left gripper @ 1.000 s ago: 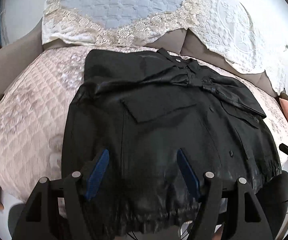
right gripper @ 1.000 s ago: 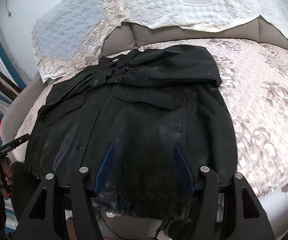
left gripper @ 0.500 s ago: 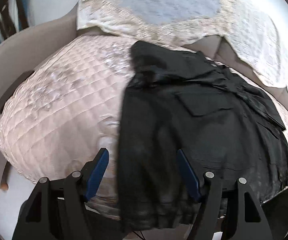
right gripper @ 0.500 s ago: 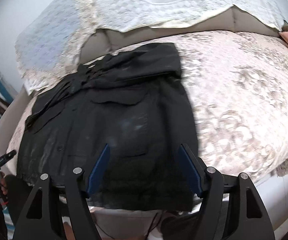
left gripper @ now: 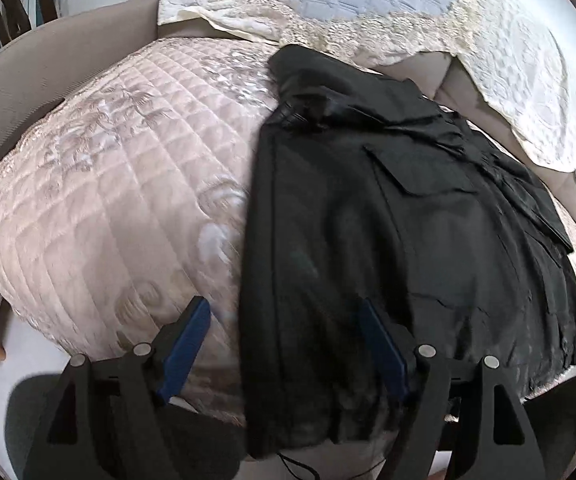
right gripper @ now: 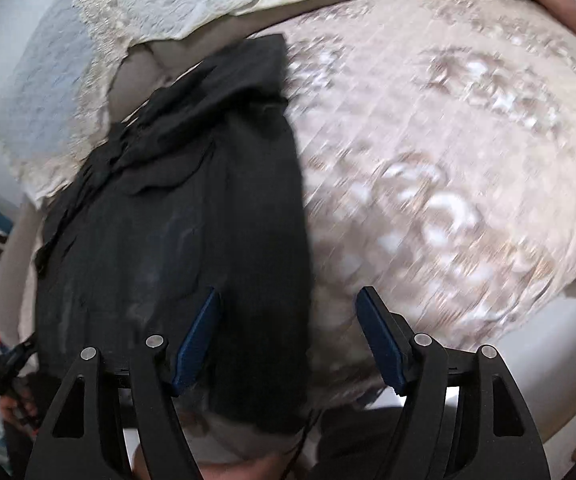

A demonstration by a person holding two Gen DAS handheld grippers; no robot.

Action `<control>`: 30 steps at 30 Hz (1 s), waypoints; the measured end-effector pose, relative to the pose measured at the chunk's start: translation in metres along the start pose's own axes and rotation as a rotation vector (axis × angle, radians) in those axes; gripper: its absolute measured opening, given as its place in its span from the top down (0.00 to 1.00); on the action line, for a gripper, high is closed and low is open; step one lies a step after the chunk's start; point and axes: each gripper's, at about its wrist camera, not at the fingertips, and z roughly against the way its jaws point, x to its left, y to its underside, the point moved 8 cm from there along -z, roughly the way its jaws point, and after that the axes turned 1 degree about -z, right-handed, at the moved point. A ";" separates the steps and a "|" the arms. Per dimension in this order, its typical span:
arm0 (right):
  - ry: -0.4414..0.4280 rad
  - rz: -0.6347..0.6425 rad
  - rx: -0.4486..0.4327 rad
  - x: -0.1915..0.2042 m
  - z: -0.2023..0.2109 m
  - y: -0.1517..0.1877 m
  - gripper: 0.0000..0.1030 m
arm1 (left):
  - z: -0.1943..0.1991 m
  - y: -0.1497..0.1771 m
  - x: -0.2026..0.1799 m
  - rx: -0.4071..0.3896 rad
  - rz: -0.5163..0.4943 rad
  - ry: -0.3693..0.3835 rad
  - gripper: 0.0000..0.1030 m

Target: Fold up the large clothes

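A large black jacket (left gripper: 408, 240) lies flat on the bed, sleeves folded across its chest, hem at the near edge. It also shows in the right wrist view (right gripper: 192, 220). My left gripper (left gripper: 284, 316) is open and empty, hovering over the jacket's left hem corner, its left finger over bare quilt. My right gripper (right gripper: 288, 304) is open and empty over the jacket's right hem corner, its right finger over bare quilt.
The bed has a pale pink quilted cover (left gripper: 108, 200) (right gripper: 448, 160). White lace-edged pillows (left gripper: 368, 4) lie at the head. A grey padded bed frame (left gripper: 48, 60) curves round the left. The other gripper shows at the left edge (right gripper: 8, 356).
Both grippers have swung outward: the left one leftward, the right one rightward, from the middle of the hem toward its corners. Both stay open. The jacket has not moved.
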 end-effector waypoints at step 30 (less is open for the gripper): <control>-0.162 0.028 0.036 0.039 0.013 0.009 0.89 | 0.020 0.015 0.003 0.028 0.156 0.181 0.85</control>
